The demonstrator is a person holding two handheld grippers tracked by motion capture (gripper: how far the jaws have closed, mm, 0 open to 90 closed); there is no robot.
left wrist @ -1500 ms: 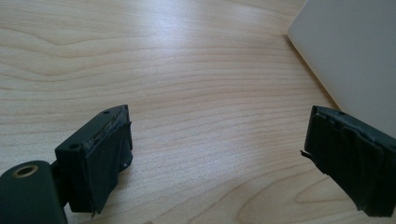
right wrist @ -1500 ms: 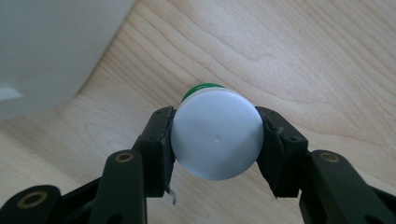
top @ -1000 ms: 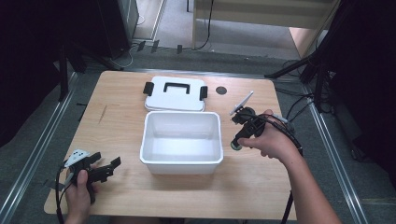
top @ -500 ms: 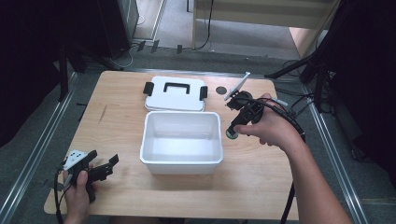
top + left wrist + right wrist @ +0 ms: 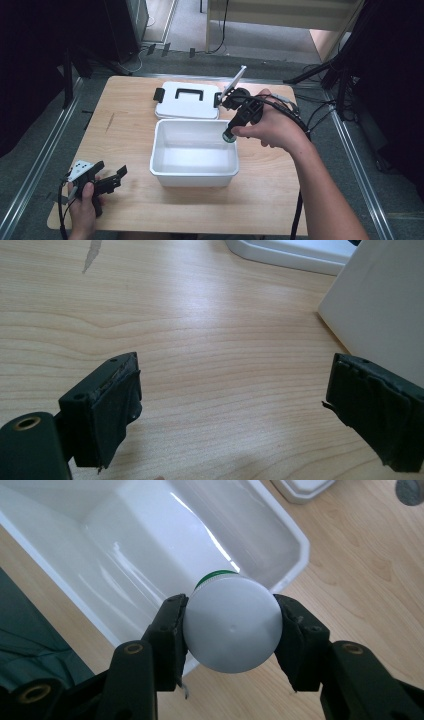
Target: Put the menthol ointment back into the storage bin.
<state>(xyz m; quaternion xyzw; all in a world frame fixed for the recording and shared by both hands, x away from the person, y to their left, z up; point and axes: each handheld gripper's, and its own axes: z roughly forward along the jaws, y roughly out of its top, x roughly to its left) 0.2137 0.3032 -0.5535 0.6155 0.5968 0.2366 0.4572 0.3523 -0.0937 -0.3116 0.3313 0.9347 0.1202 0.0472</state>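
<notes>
My right gripper (image 5: 230,635) is shut on a round white container with a green ring (image 5: 232,630); its jaws clasp both sides. In the high view the right gripper (image 5: 230,136) hangs with that container (image 5: 228,138) above the right rim of an open white bin (image 5: 194,175). The bin (image 5: 125,545) looks bare inside. Its white lid with a black handle (image 5: 187,100) lies flat just behind it. My left gripper (image 5: 112,180) rests at the table's front left, open, and between its jaws is bare wood (image 5: 230,415).
The bin's wall (image 5: 385,310) rises just right of the left gripper's jaws, with the lid's edge (image 5: 290,250) farther off. A small dark disc (image 5: 410,490) lies on the wood beyond the bin. Cables trail off the table's right side (image 5: 310,115).
My right hand has risen and moved left with the white container, from beside the bin's right wall to above its right rim. The left hand has stayed put.
</notes>
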